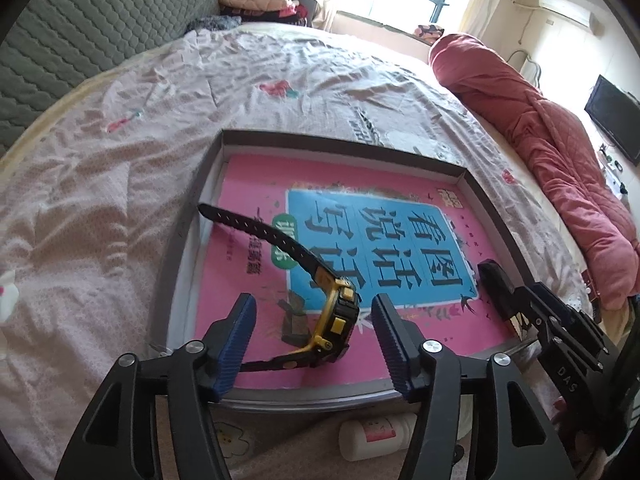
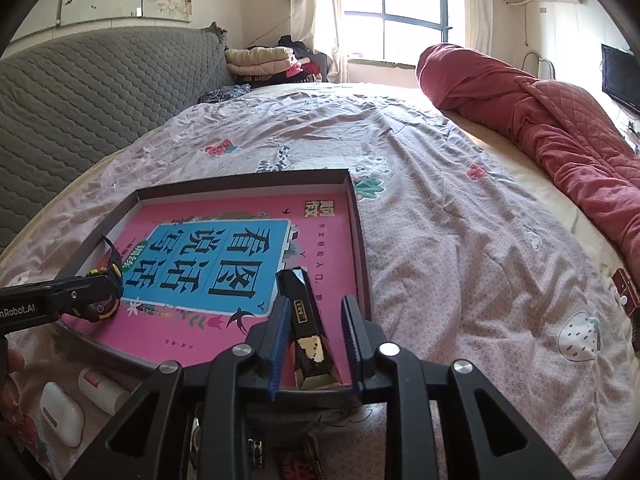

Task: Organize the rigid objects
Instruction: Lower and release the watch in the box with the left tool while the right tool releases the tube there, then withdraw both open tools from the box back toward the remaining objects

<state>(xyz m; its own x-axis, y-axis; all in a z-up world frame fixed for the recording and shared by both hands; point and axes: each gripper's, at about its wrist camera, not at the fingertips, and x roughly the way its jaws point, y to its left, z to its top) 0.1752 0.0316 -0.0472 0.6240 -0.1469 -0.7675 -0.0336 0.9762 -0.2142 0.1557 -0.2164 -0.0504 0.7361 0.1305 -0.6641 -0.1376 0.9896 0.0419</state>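
A shallow dark tray (image 1: 224,138) lies on the bed with a pink book (image 1: 248,184) flat inside it. A black and yellow wristwatch (image 1: 334,322) rests on the book on its side, between the open fingers of my left gripper (image 1: 314,330), which do not touch it. It also shows in the right wrist view (image 2: 106,280). A slim black and gold box (image 2: 306,320) lies on the book at the tray's right side, between the open fingers of my right gripper (image 2: 316,334); it also shows in the left wrist view (image 1: 494,280).
White bottles (image 2: 102,390) and a white case (image 2: 60,414) lie on the bedsheet in front of the tray; one bottle shows in the left wrist view (image 1: 376,436). A rolled red quilt (image 2: 540,120) lies along the bed's right side. A grey padded headboard (image 2: 100,88) is at the left.
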